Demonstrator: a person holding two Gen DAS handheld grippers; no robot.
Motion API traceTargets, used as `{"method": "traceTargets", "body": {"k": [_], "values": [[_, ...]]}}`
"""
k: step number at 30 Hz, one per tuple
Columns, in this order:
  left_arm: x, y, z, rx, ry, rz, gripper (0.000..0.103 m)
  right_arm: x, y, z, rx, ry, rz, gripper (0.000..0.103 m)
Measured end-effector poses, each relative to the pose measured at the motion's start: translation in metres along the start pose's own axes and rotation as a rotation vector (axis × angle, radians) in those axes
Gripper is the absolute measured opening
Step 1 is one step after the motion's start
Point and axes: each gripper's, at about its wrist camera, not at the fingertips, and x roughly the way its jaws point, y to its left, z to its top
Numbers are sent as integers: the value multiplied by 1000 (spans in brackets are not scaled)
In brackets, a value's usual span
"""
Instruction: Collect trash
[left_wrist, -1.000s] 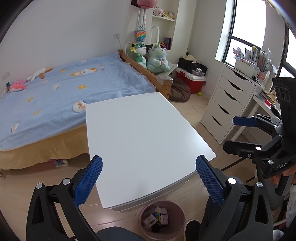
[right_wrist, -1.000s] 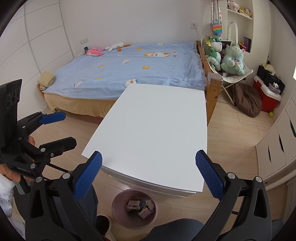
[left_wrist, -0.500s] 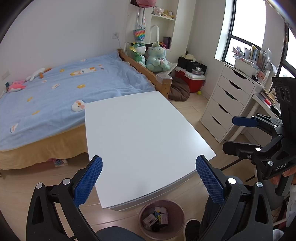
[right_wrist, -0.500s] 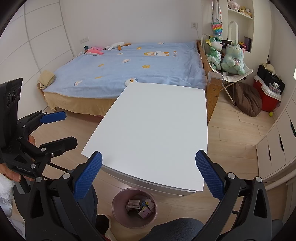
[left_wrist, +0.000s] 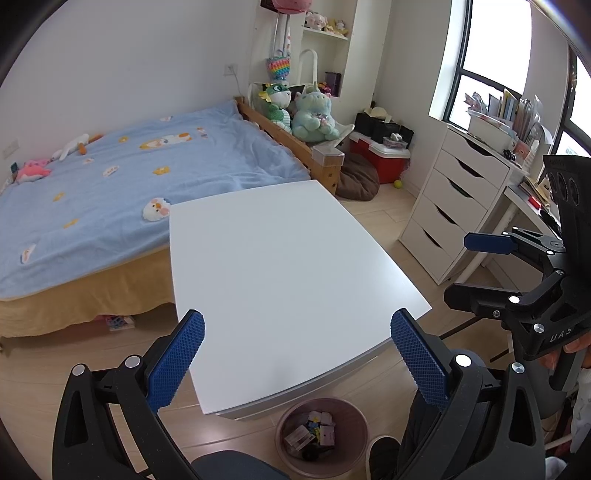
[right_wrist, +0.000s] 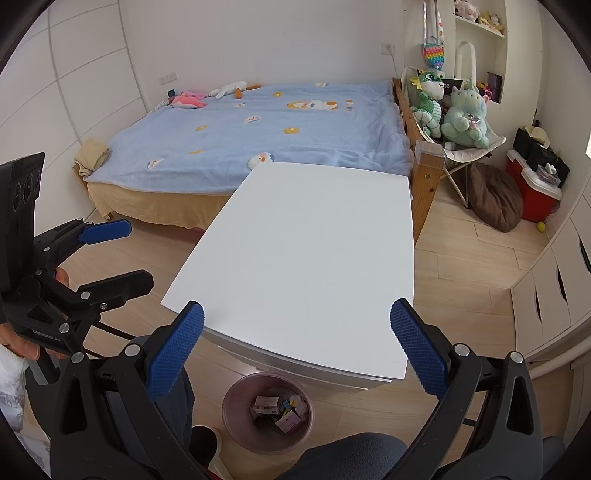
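Note:
A pink round trash bin stands on the floor under the near edge of a white table; it holds several small wrappers and boxes. The bin also shows in the right wrist view. My left gripper is open and empty, held above the table's near edge. My right gripper is open and empty too, above the same edge. Each gripper shows in the other's view, the right one at the right side and the left one at the left side.
The table top bears nothing. A bed with a blue blanket lies behind it. A white drawer unit and desk stand at the right. Plush toys, a red cooler and a brown beanbag sit at the back. My shoe is beside the bin.
Both grippers have drifted very slightly, so the view rises a little. Nothing was taken hold of or let go.

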Motion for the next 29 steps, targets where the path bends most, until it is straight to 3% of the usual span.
{"method": "traceTargets", "body": {"k": [29], "values": [[7, -10, -3, 22, 18, 15, 97, 2, 1, -3, 0, 5, -1, 99]]}}
